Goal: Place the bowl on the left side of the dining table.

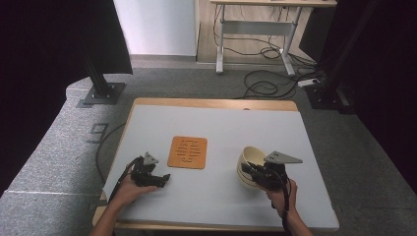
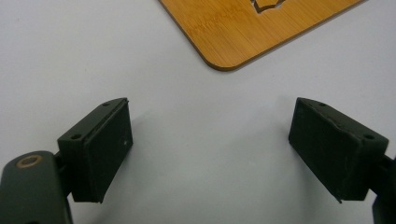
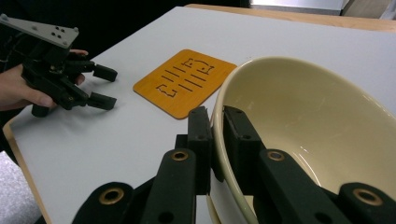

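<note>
Plainly, no readable brand or label appears anywhere; the bamboo mat [image 1: 187,152] carries only cut-out slots and bracket-like shapes, seen best in the right gripper view [image 3: 185,81], and they spell nothing legible. The right gripper [image 1: 252,172] is clamped on the near rim of the cream bowl [image 1: 251,162], one jaw inside the wall and one outside, as the right gripper view shows close up [image 3: 212,140]. The bowl [image 3: 308,135] sits tilted at about 4 o'clock on the grey table [image 1: 221,196], with the mat near the centre, well apart at the bowl's 9 o'clock. The left gripper [image 1: 164,178] rests low at about 7 o'clock, its jaws spread wide and grasping nothing; its own view [image 2: 210,154] shows bare tabletop between the pads [image 2: 112,149], with a corner of the mat [image 2: 243,32] at 12 o'clock. From the right gripper view the left gripper [image 3: 109,86] and the hand [image 3: 18,88] holding it appear at 10 o'clock.
</note>
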